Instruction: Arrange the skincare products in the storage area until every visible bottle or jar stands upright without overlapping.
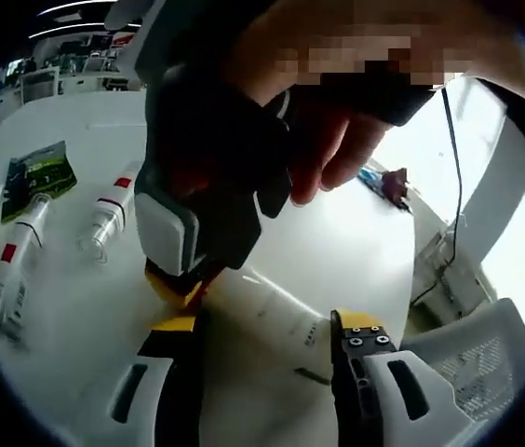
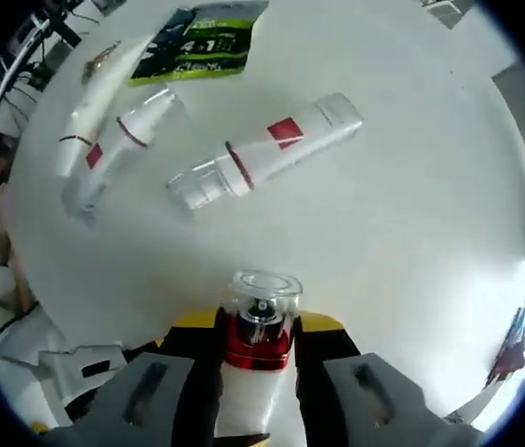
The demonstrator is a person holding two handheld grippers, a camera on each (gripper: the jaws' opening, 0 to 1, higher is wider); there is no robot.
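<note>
Bottle (image 2: 255,372) with red collar and clear cap: clamped in my right gripper (image 2: 258,349). Left gripper (image 1: 267,349) spread around a white tube (image 1: 276,321) on the surface (image 2: 411,214).

Table: I see a round white table (image 2: 411,214).
Lying on it: a white bottle with a red square and clear cap (image 2: 262,154), more white bottles (image 2: 104,140) on their sides, a green packet (image 2: 202,42).
</note>
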